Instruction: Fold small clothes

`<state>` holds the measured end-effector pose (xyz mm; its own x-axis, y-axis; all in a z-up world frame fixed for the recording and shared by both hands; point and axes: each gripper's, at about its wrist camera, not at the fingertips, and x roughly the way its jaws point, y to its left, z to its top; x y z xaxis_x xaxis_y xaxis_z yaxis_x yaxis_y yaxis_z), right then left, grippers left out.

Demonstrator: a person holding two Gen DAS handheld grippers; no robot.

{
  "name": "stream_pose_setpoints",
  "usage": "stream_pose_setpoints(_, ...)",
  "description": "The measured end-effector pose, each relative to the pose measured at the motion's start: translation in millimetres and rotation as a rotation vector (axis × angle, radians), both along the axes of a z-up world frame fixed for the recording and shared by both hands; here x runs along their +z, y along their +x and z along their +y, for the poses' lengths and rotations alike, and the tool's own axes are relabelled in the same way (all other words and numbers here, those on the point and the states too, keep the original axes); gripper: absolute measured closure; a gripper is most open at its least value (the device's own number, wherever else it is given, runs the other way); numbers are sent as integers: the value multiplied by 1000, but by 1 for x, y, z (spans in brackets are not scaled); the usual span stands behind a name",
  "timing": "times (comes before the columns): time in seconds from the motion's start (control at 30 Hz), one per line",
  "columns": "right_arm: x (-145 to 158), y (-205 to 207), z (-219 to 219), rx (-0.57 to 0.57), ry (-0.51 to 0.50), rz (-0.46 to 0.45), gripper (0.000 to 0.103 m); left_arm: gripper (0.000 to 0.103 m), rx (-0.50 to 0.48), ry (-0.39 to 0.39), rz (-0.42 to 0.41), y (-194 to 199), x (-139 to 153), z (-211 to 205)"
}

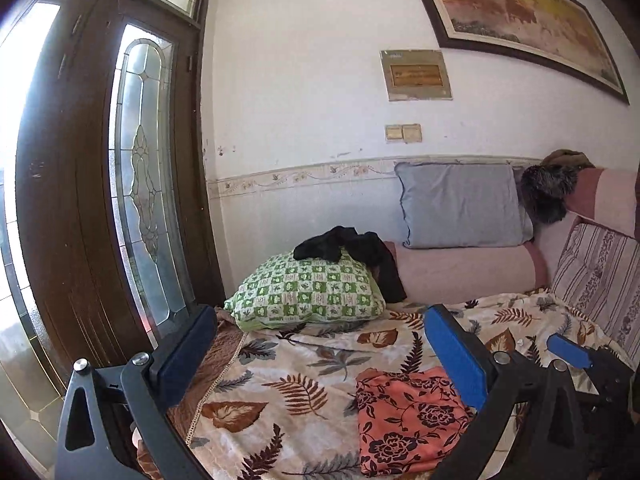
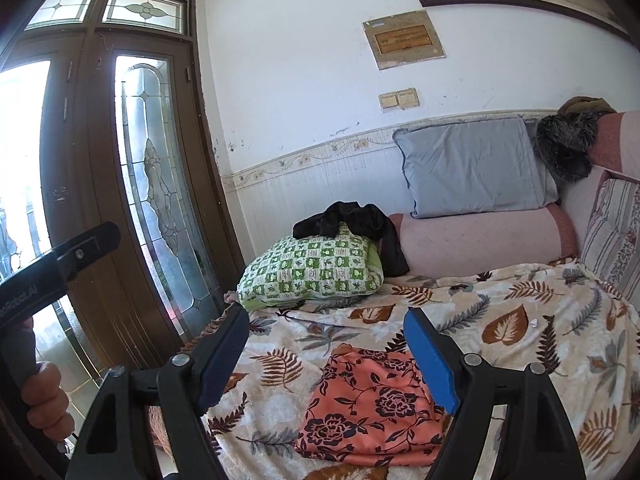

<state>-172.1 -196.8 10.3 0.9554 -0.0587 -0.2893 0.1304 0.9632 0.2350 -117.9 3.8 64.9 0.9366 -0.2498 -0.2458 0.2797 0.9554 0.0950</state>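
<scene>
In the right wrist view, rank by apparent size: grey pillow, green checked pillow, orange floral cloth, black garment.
1. grey pillow
2. green checked pillow and orange floral cloth: look alike; the cloth lies nearer the camera, so unranked
3. black garment

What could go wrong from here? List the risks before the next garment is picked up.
1. The black garment lies draped over the green checked pillow; pulling it could drag the pillow along.
2. The folded orange floral cloth sits between the open right tool; a forward reach may rumple it.
3. The open left tool and right tool are close together and might collide.
</scene>
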Motion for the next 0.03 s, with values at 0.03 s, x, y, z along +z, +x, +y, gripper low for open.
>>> stream_pose_setpoints(0.03, -4, 5, -5, -11, 5, 12, 21, 0, 16, 11, 18, 8, -5, -3)
